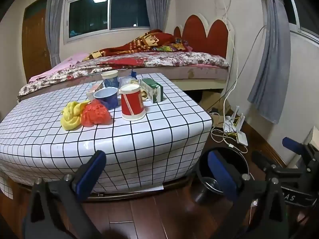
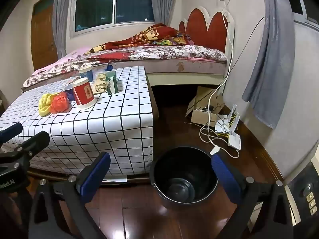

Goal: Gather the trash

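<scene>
Both hand-held grippers empty, jaws wide: left hand-held gripper (image 1: 157, 171), right hand-held gripper (image 2: 161, 171). Take red cup (image 1: 133, 104) nearest bench (image 1: 159, 139) right edge first; grip mid-body, keep upright, release over bucket (image 2: 184, 179) on floor.

The black bin (image 1: 237, 165) sits partly hidden behind the left gripper (image 1: 157, 171); its contents possibly nothing.

The left wrist view looks forward and downward from low beside the checked table (image 1: 139, 139), facing its near edge with the bed (image 1: 159, 59) behind. The right wrist view sits further right, tilted down over the black bin (image 2: 185, 179) on the floor. Both share table, bed, window (image 2: 113, 4) and bin
</scene>
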